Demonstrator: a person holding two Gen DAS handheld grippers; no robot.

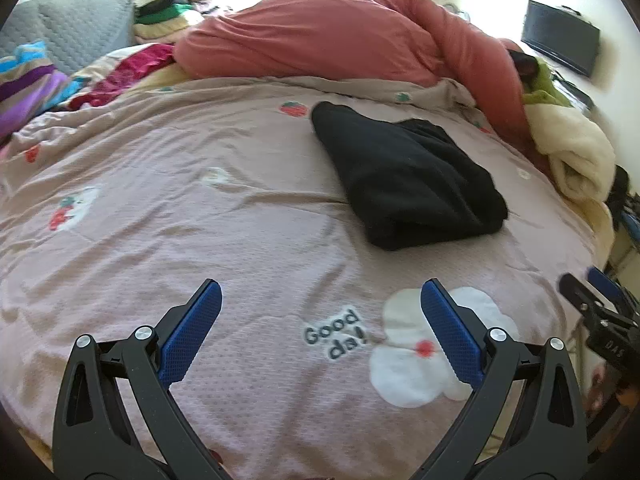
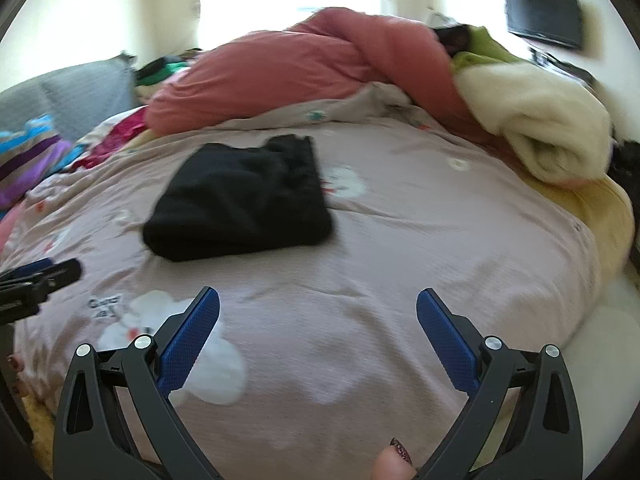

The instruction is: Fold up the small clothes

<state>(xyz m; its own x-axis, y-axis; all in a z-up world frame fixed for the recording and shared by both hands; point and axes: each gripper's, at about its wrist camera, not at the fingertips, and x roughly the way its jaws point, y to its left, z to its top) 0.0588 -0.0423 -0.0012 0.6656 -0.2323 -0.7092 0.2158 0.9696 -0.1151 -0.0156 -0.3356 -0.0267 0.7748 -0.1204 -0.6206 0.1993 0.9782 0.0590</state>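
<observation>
A black garment lies folded into a thick bundle on the pink patterned bedspread. It also shows in the right wrist view, left of centre. My left gripper is open and empty, held above the bedspread in front of the garment. My right gripper is open and empty, above the bedspread in front and to the right of the garment. The right gripper shows at the right edge of the left wrist view. The left gripper shows at the left edge of the right wrist view.
A bunched red duvet lies across the back of the bed. A cream fleece blanket sits at the right edge. Colourful clothes and a grey cushion lie at the left. A black monitor hangs on the wall.
</observation>
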